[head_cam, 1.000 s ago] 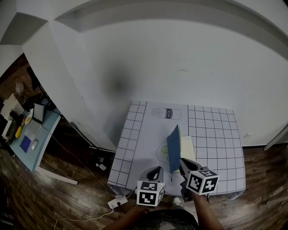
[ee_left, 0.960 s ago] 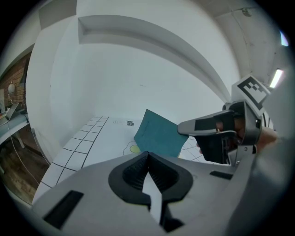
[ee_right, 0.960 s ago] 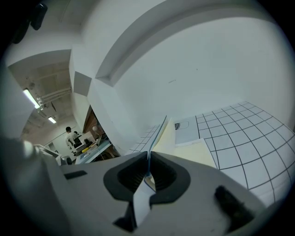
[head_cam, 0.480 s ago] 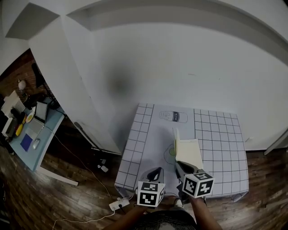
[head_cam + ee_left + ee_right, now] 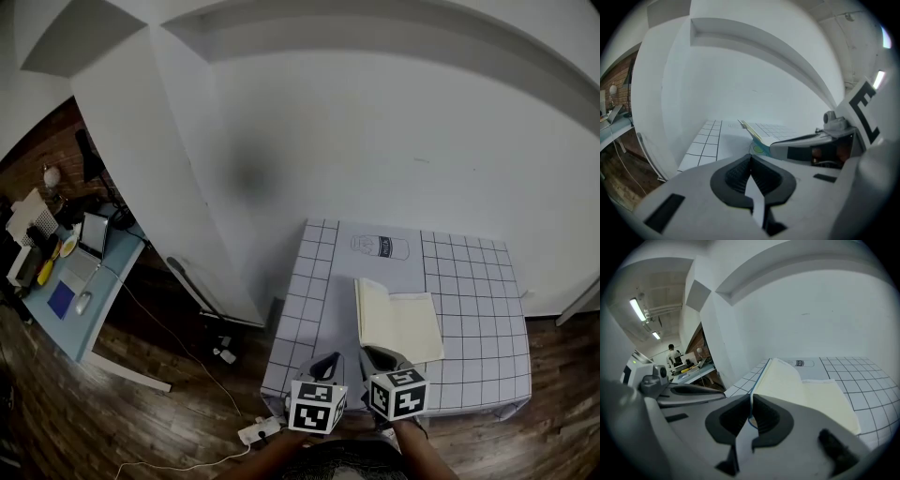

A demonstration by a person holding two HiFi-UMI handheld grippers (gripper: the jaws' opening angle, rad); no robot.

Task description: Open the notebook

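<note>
The notebook lies open on the gridded white table, cream pages up. Its blue cover with the first leaf stands tilted at the left side. My right gripper is at the cover's near corner. In the right gripper view the thin blue cover edge runs down between the pads of that gripper, which is shut on it. My left gripper hovers just left of it, shut and holding nothing. From the left gripper view the notebook shows edge-on beyond the right gripper.
A bottle drawing is printed on the table's far part. A white partition stands left of the table. A desk with a laptop is far left, and a power strip lies on the wooden floor.
The cover has swung over from upright, blue face showing, to leaning left with the cream pages exposed. Both grippers have shifted along the table's near edge, the right one a little lower.
</note>
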